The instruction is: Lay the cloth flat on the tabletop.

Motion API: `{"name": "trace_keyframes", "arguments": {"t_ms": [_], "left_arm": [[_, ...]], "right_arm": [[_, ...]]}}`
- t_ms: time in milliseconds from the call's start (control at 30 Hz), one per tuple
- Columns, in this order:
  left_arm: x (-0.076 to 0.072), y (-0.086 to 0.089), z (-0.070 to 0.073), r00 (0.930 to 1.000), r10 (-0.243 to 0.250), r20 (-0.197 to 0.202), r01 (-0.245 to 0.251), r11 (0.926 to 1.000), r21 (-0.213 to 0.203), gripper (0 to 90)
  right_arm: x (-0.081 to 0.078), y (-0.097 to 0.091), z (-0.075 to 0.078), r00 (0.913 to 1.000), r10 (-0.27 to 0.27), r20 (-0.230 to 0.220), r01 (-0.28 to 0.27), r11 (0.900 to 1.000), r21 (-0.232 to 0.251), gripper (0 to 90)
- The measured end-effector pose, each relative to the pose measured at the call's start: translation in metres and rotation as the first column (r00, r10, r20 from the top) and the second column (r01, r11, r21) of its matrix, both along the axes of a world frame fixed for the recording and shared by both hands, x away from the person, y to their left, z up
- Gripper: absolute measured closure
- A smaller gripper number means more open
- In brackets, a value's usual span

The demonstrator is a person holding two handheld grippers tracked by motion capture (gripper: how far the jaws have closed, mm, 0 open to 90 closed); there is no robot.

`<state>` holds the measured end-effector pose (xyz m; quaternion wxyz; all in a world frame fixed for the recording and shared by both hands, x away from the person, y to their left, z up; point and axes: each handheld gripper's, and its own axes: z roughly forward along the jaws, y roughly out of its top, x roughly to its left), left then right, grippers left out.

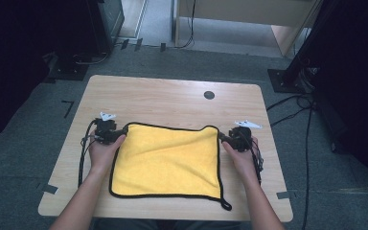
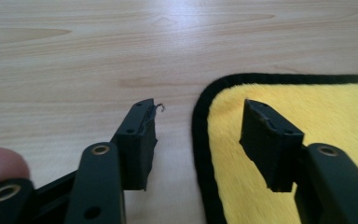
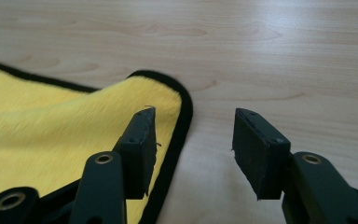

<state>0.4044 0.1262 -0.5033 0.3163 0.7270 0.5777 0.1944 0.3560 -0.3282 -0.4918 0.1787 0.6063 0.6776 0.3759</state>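
Your forearms come in at the near edge of the table (image 1: 172, 91), the largest thing before you, pale wood. On it lies the yellow cloth (image 1: 167, 160) with black trim, spread flat and close to the near edge. Your left tool (image 1: 122, 130) sits at the cloth's far left corner, jaws apart and straddling the black hem, gripping nothing. Your right tool (image 1: 221, 137) sits at the far right corner likewise, jaws parted across the hem, pads not pressing the cloth.
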Motion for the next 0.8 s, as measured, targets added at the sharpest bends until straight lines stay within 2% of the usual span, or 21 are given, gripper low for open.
{"name": "trace_keyframes", "arguments": {"t_ms": [33,100,167,200,233,267,300,333,367,433,467,500,533,567,600,633,667,700,733,767,800], "left_arm": [[0.004,-0.003,-0.003,0.9998,-0.004,-0.018,0.004,0.9999,0.01,41.7],[0.008,-0.012,-0.005,0.9999,-0.006,0.015,0.005,0.9967,0.08,40.5],[0.008,-0.014,-0.006,0.9997,-0.014,0.022,0.012,0.9971,0.075,49.0],[0.008,-0.016,-0.005,0.9993,-0.026,0.027,0.024,0.9969,0.075,55.3],[0.005,-0.02,-0.005,0.9963,-0.077,0.038,0.073,0.9939,0.082,65.2],[0.004,-0.022,-0.005,0.9943,-0.099,0.041,0.095,0.9908,0.096,72.2],[0.004,-0.022,-0.005,0.9943,-0.099,0.041,0.095,0.9908,0.096,80.6],[0.003,-0.024,-0.005,0.9908,-0.128,0.045,0.122,0.986,0.114,84.0],[0.003,-0.024,-0.004,0.9907,-0.129,0.043,0.123,0.9849,0.122,85.1],[0.009,-0.017,-0.003,0.9956,-0.068,0.064,0.062,0.9941,0.089,86.4],[0.009,-0.017,-0.003,0.9956,-0.068,0.064,0.062,0.9941,0.089,86.6],[0.015,-0.01,-0.003,0.9964,-0.003,0.084,-0.001,0.9986,0.054,86.5],[0.018,-0.006,-0.004,0.9957,0.031,0.088,-0.033,0.9991,0.028,86.3],[0.018,-0.006,-0.004,0.9957,0.031,0.088,-0.033,0.9991,0.028,85.0],[0.022,-0.003,-0.005,0.9922,0.076,0.099,-0.077,0.997,0.004,85.0],[0.026,0.0,-0.006,0.9837,0.157,0.089,-0.156,0.9877,-0.015,70.3],[0.026,0.0,-0.006,0.9837,0.157,0.089,-0.156,0.9877,-0.015,61.7],[0.031,0.005,-0.006,0.9884,0.147,0.038,-0.145,0.9875,-0.062,56.3],[0.031,0.005,-0.006,0.9884,0.147,0.038,-0.145,0.9875,-0.062,53.2],[0.03,0.008,-0.006,0.9909,0.127,0.044,-0.125,0.991,-0.049,51.5],[0.03,0.008,-0.006,0.9909,0.127,0.044,-0.125,0.991,-0.049,51.4]], "right_arm": [[0.006,0.0,-0.002,1.0,0.008,-0.003,-0.008,0.9999,0.015,50.3],[0.017,0.004,-0.007,0.9986,0.045,-0.027,-0.045,0.999,0.005,50.5],[0.022,0.009,-0.012,0.9969,0.062,-0.049,-0.064,0.9976,-0.027,53.6],[0.022,0.009,-0.012,0.9969,0.062,-0.049,-0.064,0.9976,-0.027,53.6],[0.025,0.012,-0.017,0.9947,0.082,-0.062,-0.086,0.9949,-0.053,63.6],[0.025,0.013,-0.019,0.994,0.095,-0.055,-0.099,0.9925,-0.072,70.4],[0.025,0.013,-0.019,0.994,0.095,-0.055,-0.099,0.9925,-0.072,70.4],[0.024,0.015,-0.019,0.9918,0.121,-0.042,-0.124,0.9863,-0.108,85.3],[0.024,0.015,-0.018,0.9926,0.116,-0.035,-0.12,0.9837,-0.134,90.0],[0.025,0.013,-0.015,0.9975,0.071,0.002,-0.07,0.9833,-0.168,90.0],[0.025,0.013,-0.015,0.9975,0.071,0.002,-0.07,0.9833,-0.168,90.0],[0.029,0.004,-0.01,0.9986,-0.031,0.043,0.037,0.9858,-0.163,90.0],[0.031,0.0,-0.009,0.9963,-0.068,0.053,0.076,0.9839,-0.162,90.0],[0.034,-0.005,-0.008,0.9922,-0.105,0.067,0.114,0.9816,-0.153,90.0],[0.034,-0.005,-0.008,0.9922,-0.105,0.067,0.114,0.9816,-0.153,90.0],[0.037,-0.013,-0.01,0.9941,-0.09,0.061,0.092,0.9952,-0.034,80.9],[0.039,-0.013,-0.012,0.9981,-0.047,0.04,0.045,0.9986,0.028,76.4],[0.04,-0.011,-0.014,0.9996,0.003,0.029,-0.004,0.9984,0.056,73.1],[0.04,-0.011,-0.014,0.9996,0.003,0.029,-0.004,0.9984,0.056,73.1],[0.04,-0.001,-0.017,0.9979,0.064,0.008,-0.064,0.9978,0.015,66.9],[0.04,0.003,-0.019,0.9959,0.09,-0.002,-0.09,0.9959,-0.002,64.2]]}}
